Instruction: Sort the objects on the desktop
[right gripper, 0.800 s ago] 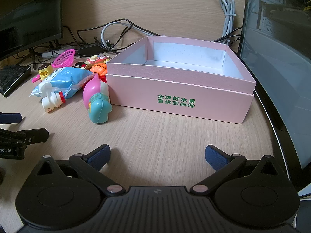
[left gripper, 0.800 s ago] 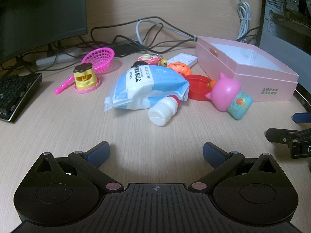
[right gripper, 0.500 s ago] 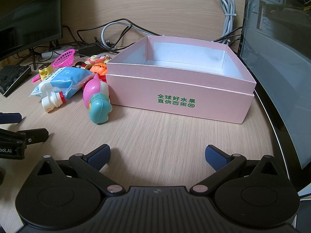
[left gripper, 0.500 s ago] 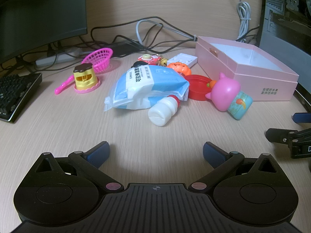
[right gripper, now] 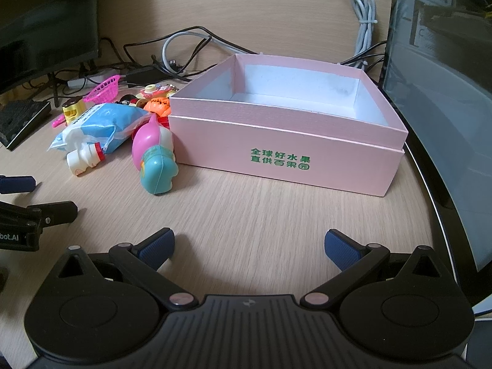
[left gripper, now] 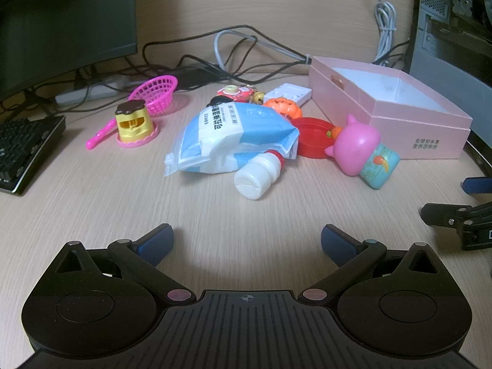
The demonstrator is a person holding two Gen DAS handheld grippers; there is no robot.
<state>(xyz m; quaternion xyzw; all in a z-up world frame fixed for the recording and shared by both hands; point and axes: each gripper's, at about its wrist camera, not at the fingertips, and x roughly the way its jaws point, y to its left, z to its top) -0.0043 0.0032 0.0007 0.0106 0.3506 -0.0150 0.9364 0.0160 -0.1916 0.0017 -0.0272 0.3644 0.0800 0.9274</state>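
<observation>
- A pile of small things lies on the bench (left gripper: 92, 203) just left of the pink box (right gripper: 286, 160).
- The box stands open, its white inside bare as far as shows.
- A pink toy (left gripper: 359, 150) lies on its side just beside the box's front corner; whether they touch is hard to tell.
- A red lid (left gripper: 310, 136) lies behind the toy.
- A blue-white pouch (left gripper: 236, 132) lies mid-pile, with a white bottle (left gripper: 258, 175) on its side against its near edge.
- An orange toy (left gripper: 283, 107) and a white block (left gripper: 289, 93) sit behind the pouch.
- Well to the left are a yellow pudding toy (left gripper: 133, 123) and a pink basket (left gripper: 156, 93).
- The left gripper (left gripper: 246, 240) hovers before the pile, jaws wide, nothing between them.
- The right gripper (right gripper: 249, 243) faces the box, jaws wide and empty.
- A keyboard (left gripper: 21, 150) and monitor (left gripper: 61, 21) stand at far left.
</observation>
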